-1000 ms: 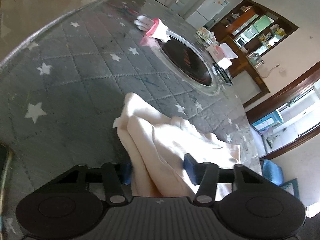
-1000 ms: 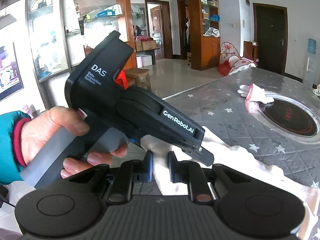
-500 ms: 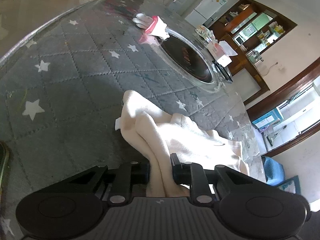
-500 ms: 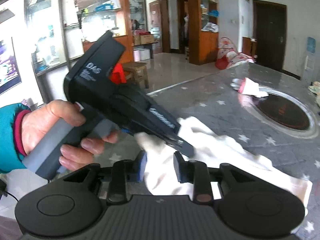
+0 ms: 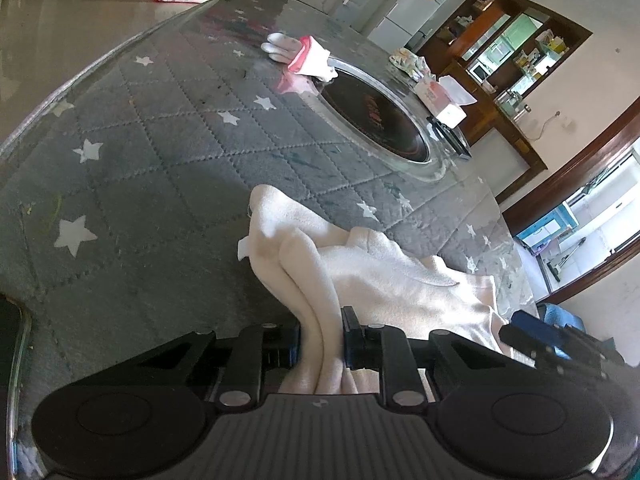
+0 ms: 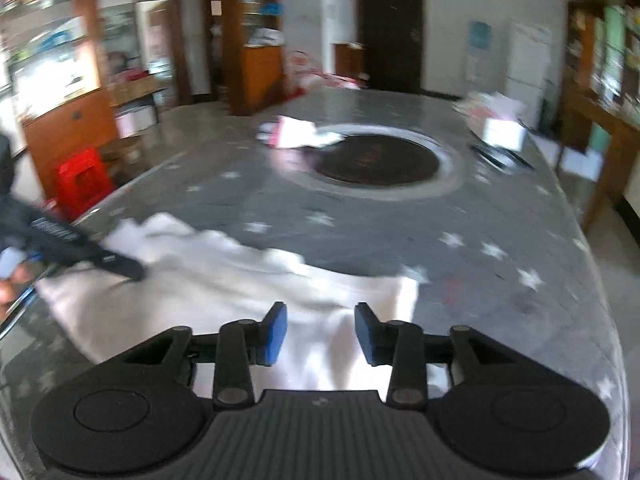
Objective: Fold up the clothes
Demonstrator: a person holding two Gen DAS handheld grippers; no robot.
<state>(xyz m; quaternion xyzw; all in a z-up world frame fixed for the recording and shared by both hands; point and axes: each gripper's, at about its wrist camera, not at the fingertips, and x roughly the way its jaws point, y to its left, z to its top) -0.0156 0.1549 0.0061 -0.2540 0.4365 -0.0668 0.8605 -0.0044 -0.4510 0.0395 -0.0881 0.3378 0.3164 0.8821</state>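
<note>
A cream garment (image 5: 380, 272) lies crumpled on the grey star-quilted table cover (image 5: 168, 184). My left gripper (image 5: 320, 336) is shut on a raised fold of it at the garment's near-left end. In the blurred right wrist view the same garment (image 6: 224, 280) spreads below my right gripper (image 6: 321, 334). Its jaws are opening, and its blue pads (image 6: 276, 334) stand apart over the cloth without pressing on it. The left gripper (image 6: 80, 248) and the hand holding it show at the left edge. The right gripper's tip (image 5: 536, 332) shows at the lower right of the left wrist view.
A white and pink glove (image 5: 300, 54) lies beside a dark round hotplate (image 5: 376, 120) set into the table. A tissue box (image 5: 436, 96) stands beyond it. The table's glass edge (image 5: 48, 112) curves at left; a red stool (image 6: 82, 184) stands on the floor.
My left gripper closed on the garment's fold and stayed put. My right gripper let go of the cloth near the left gripper, swung away to the right and spread its jaws.
</note>
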